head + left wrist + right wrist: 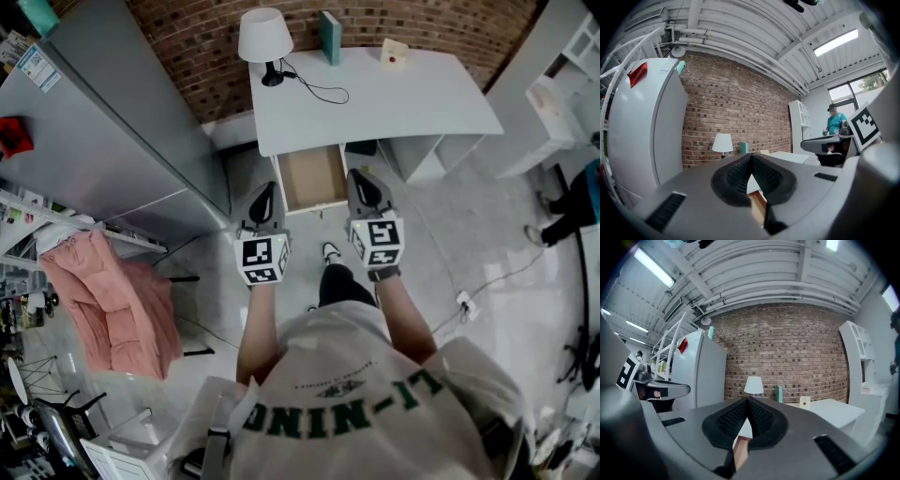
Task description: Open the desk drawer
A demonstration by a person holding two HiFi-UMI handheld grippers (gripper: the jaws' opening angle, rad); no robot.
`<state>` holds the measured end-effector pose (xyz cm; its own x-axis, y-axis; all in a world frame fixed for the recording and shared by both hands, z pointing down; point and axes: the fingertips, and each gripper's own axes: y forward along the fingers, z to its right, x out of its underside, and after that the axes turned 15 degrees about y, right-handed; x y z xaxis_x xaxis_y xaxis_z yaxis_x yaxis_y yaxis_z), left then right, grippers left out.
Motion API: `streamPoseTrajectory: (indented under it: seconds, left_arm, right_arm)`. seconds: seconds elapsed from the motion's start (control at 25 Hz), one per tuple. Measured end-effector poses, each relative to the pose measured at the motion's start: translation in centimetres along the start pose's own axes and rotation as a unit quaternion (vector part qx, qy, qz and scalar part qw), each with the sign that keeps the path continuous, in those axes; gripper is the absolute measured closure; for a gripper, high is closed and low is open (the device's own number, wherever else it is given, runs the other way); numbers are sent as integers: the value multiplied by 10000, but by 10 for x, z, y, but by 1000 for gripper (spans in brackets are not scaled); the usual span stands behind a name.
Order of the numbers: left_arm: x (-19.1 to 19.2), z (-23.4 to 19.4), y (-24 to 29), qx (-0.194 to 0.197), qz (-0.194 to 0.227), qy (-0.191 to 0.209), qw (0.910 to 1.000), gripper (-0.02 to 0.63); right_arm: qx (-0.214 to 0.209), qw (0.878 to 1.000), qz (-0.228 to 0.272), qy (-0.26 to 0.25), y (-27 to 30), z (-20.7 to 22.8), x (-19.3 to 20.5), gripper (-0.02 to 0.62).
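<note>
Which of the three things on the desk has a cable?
The white lamp, leftmost; a black cable trails from its base. The teal book and small card have none.

Entry, as I read it from the head view:

- Desk (403, 103): its back is against the brick wall (187, 47).
- On the desk, along the back: lamp (263, 39) at the left corner, book (329, 36) upright just right of it, small card (394, 53) further right.
- Lamp cable (323, 92): lies on the desk top, in front of the lamp.
- Drawer (312, 178): stands out from under the desk's front edge, towards its left end.
- Left gripper (266, 189): just left of the drawer's front.
- Right gripper (362, 178): just right of the drawer's front.
- Tall cabinet (112, 141): left of the desk.
- Shelf unit (553, 94): right of the desk.
- Chair (112, 305): on my left, in front of the cabinet.
</note>
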<state>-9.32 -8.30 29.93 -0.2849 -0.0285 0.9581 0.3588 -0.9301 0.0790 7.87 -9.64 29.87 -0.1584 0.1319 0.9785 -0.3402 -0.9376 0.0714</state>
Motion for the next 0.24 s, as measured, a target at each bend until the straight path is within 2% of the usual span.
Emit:
streamPoseTrajectory:
  seconds: [0.24]
  left_arm:
    - [5,0,22,72,9,-71,9999,606]
  right_arm:
    - [51,9996,-57,269,18,16,9,592]
